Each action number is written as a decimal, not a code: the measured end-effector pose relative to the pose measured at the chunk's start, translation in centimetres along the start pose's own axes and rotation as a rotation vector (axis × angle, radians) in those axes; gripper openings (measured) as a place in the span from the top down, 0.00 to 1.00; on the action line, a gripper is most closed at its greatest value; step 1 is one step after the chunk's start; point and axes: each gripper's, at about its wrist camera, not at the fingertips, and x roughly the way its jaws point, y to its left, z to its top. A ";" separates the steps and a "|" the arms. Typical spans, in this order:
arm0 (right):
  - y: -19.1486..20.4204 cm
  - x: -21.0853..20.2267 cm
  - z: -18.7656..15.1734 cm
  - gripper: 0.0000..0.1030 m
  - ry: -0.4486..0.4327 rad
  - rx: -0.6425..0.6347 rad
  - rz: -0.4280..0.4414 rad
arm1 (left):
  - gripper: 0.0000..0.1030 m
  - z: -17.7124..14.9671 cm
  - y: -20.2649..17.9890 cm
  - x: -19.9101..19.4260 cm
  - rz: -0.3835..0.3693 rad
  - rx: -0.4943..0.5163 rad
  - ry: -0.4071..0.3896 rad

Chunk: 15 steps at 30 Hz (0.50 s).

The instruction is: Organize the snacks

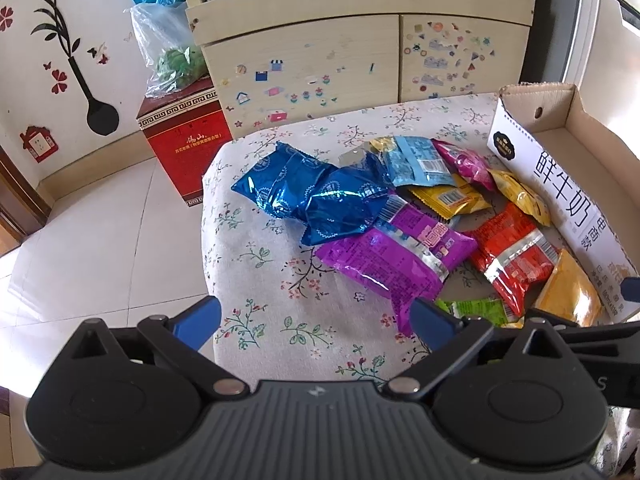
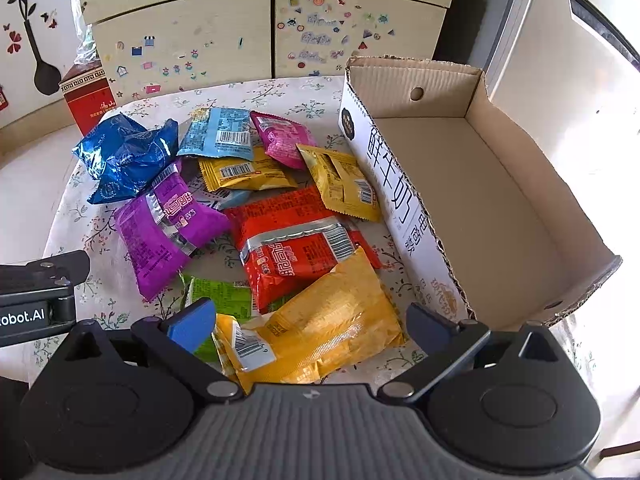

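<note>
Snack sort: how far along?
Done: nothing visible; the cardboard box is empty. In hand: nothing; the left gripper and right gripper are both open, the right over the orange packet. Left: every packet, all on the floral cloth.

Colourful snack packets (image 2: 256, 208) heaped beside empty cardboard box (image 2: 500, 200)

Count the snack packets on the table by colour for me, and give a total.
Dark blue packets: 2
Purple packet: 1
Red packet: 1
Light blue packet: 1
Pink packet: 1
Yellow packets: 3
Green packet: 1
Total: 10 in plain sight. A pale blue sliver under the pile may be one more.
</note>
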 end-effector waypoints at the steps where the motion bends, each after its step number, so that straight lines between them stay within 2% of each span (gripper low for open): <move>1: 0.0 0.0 0.0 0.00 0.000 0.000 0.000 | 0.04 0.0 0.0 0.0 -0.001 0.000 0.000; 15: -0.1 0.2 -0.2 0.00 0.007 0.010 0.015 | 0.04 -0.2 -0.1 0.0 -0.006 0.005 0.003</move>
